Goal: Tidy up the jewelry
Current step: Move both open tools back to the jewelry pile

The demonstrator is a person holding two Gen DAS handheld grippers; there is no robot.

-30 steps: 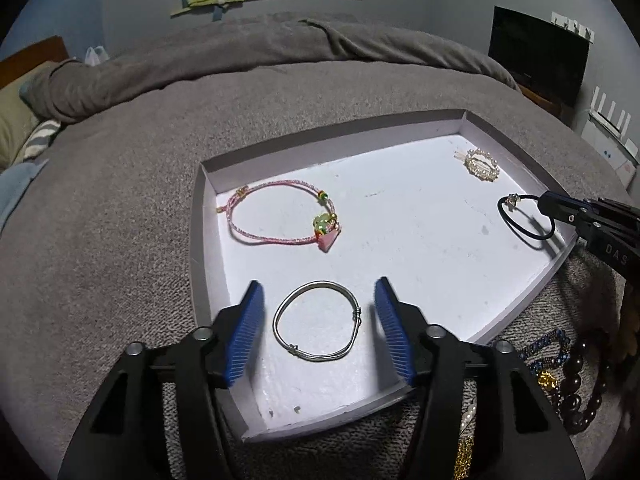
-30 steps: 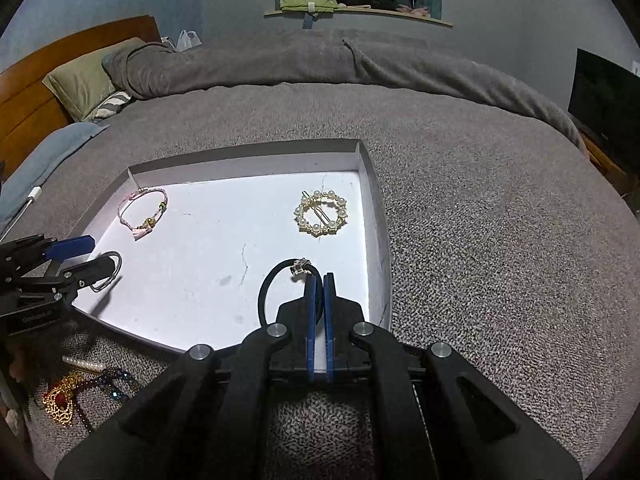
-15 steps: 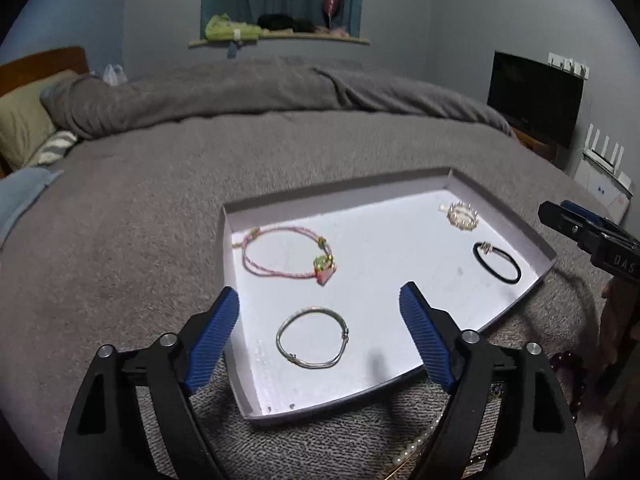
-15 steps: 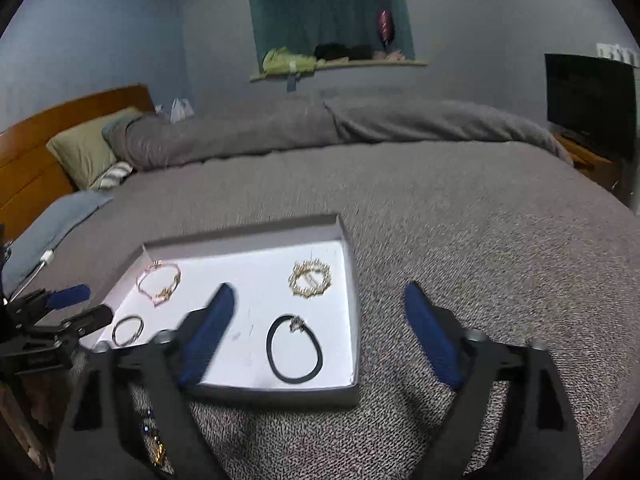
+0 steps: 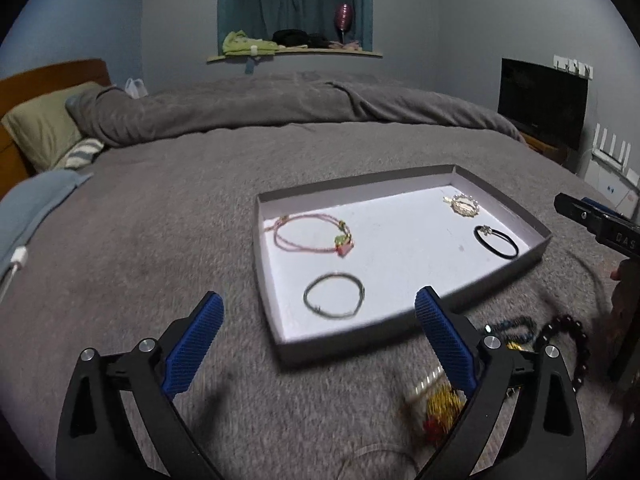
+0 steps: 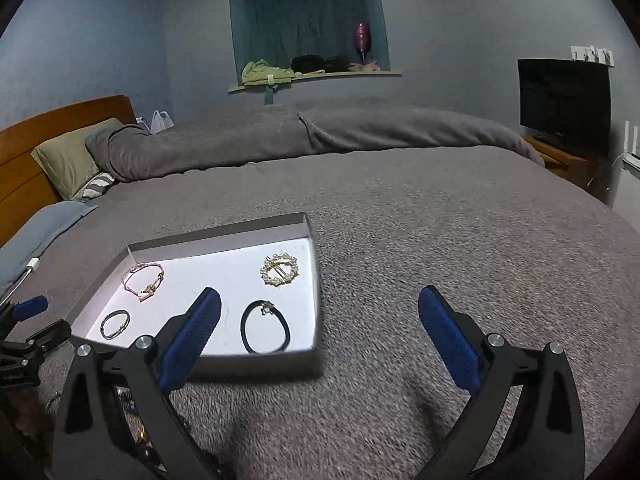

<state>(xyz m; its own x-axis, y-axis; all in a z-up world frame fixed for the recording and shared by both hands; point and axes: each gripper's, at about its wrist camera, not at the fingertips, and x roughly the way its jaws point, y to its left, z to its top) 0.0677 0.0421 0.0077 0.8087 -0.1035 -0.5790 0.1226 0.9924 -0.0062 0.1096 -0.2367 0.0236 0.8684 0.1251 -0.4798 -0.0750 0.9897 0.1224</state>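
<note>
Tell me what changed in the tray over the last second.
The right tool let go of the black hair tie, which now lies flat in the tray, then opened wide and pulled back. The left tool also spread wider and backed away from the silver bangle. The pink cord bracelet, pearl brooch and bangle stayed put.

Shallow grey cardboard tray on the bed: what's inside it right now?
Inside the shallow grey cardboard tray: a pink cord bracelet, a plain silver bangle, a round pearl-and-gold brooch and a black elastic hair tie, all apart. In the right wrist view, a fingertip covers some floor.
</note>
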